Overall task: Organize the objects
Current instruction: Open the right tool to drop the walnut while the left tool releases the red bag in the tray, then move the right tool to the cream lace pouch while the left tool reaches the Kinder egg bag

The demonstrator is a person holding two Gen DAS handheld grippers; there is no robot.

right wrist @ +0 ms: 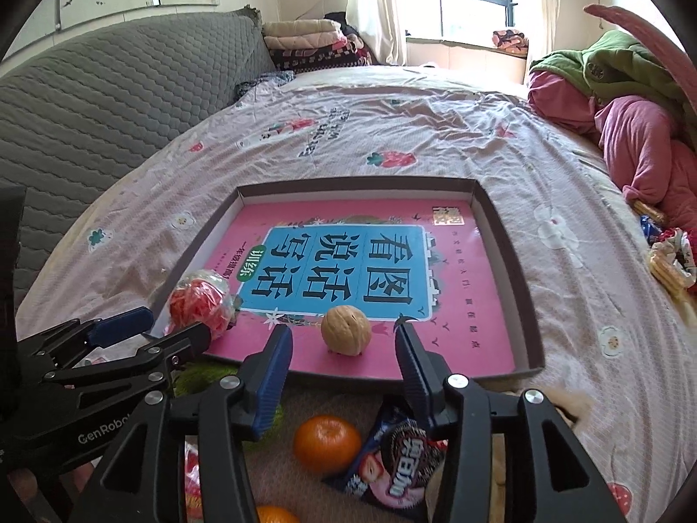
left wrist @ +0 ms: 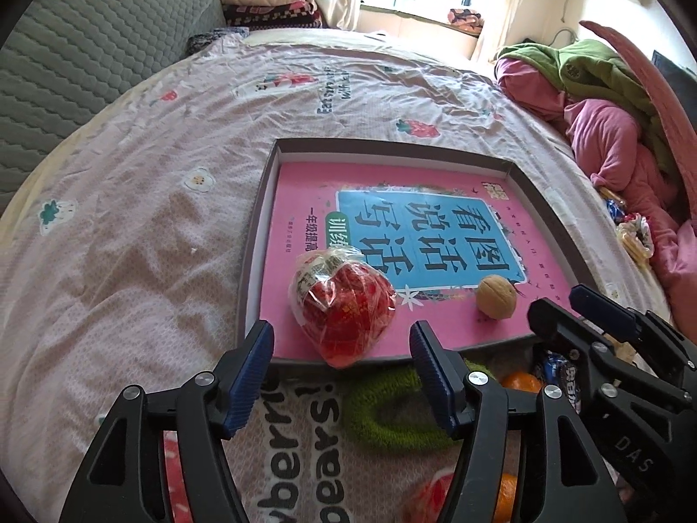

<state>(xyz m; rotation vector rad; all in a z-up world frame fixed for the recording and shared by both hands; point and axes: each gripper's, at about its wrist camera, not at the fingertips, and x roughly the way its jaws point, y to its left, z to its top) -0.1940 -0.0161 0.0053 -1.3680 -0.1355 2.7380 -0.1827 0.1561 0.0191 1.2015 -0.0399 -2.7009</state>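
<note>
A shallow cardboard tray (left wrist: 261, 200) (right wrist: 509, 235) lies on the bed with a pink book as its floor. A red candy bag in clear plastic (left wrist: 344, 305) (right wrist: 200, 300) sits at the tray's near left corner. A walnut (left wrist: 495, 295) (right wrist: 346, 330) sits near the tray's front edge. My left gripper (left wrist: 342, 348) is open, just in front of the red bag. My right gripper (right wrist: 344, 344) is open, with the walnut just beyond its fingertips. In front of the tray lie a tangerine (right wrist: 326, 442), an Oreo packet (right wrist: 396, 457) and a green fuzzy ring (left wrist: 392, 414).
A grey quilted headboard (right wrist: 109, 100) stands at the left. Pink and green clothes (right wrist: 631, 122) are heaped at the right, with snack packets (right wrist: 666, 257) beside them. Folded blankets (right wrist: 305, 39) lie at the far end under the window. A second tangerine (right wrist: 274, 514) lies at the bottom edge.
</note>
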